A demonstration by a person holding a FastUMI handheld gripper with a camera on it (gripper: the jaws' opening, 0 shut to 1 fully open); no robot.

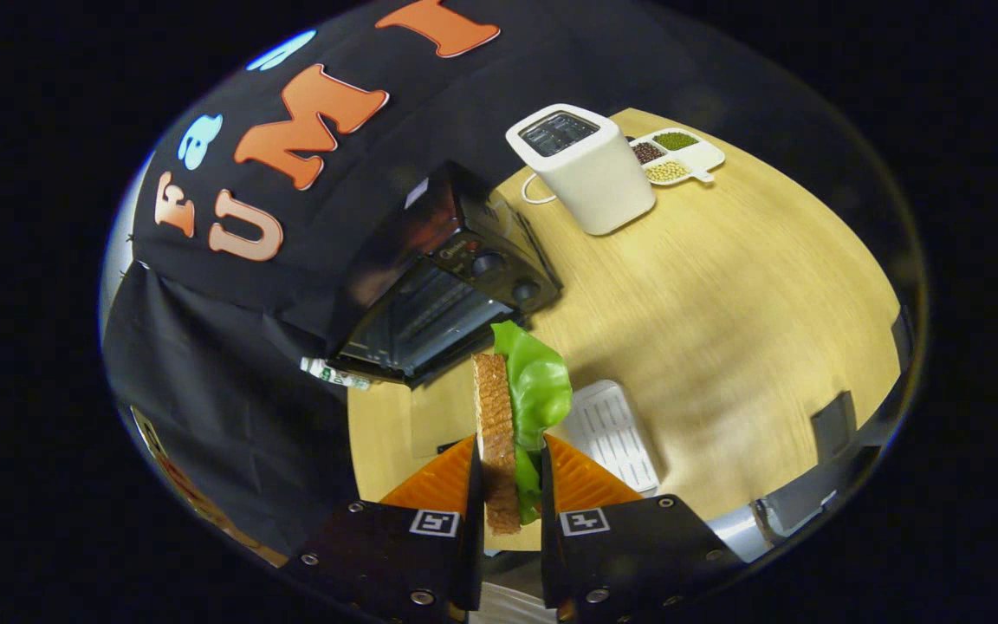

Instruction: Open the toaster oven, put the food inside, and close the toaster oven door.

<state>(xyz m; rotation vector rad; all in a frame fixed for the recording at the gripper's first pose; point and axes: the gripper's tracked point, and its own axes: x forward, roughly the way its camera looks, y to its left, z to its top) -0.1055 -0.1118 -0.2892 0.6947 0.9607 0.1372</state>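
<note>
My gripper (509, 472) is shut on a sandwich (499, 416), a slice of brown bread with a green lettuce leaf (538, 381) standing on edge between the fingers. Both fingers press on its sides. Just beyond the sandwich sits the black toaster oven (438, 286) on the wooden table (724, 303), tilted in the view. Its glass front shows the wire rack behind it, and two knobs sit on its panel. Whether the door is open I cannot tell for sure.
A white pop-up toaster (586, 169) stands farther back, with a white divided dish of beans (677, 156) beside it. A small white tray (616, 433) lies on the table right of the fingers. A dark block (832, 425) sits near the table's edge.
</note>
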